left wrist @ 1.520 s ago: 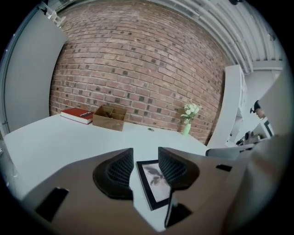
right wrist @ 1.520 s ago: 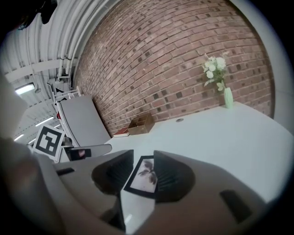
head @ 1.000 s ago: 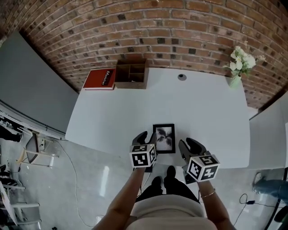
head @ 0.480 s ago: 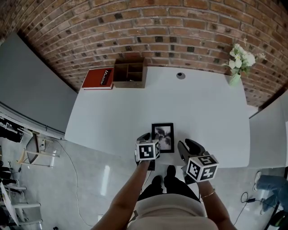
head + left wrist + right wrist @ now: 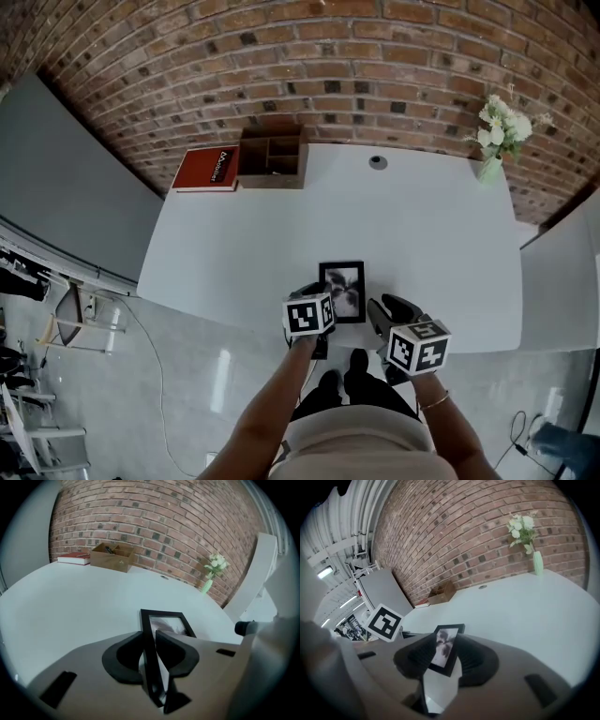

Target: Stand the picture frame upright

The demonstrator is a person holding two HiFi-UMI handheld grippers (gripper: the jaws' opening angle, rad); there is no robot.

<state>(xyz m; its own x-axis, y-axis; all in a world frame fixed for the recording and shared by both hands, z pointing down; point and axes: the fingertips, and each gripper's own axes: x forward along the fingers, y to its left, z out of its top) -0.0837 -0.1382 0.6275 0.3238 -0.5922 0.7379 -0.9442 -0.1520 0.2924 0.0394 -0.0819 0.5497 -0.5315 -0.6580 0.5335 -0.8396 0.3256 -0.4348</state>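
Showing picture frame (image 5: 343, 281), red book (image 5: 208, 169), title illegible

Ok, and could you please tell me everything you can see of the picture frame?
The picture frame is a small rectangle with a thin black border around a dark-and-white print. It lies face up, not yet upright, on the white table near the front edge. The left tongs have just been closing and now pinch its left rail. The right tongs stand open close by its right side; whether they touch it I cannot tell.
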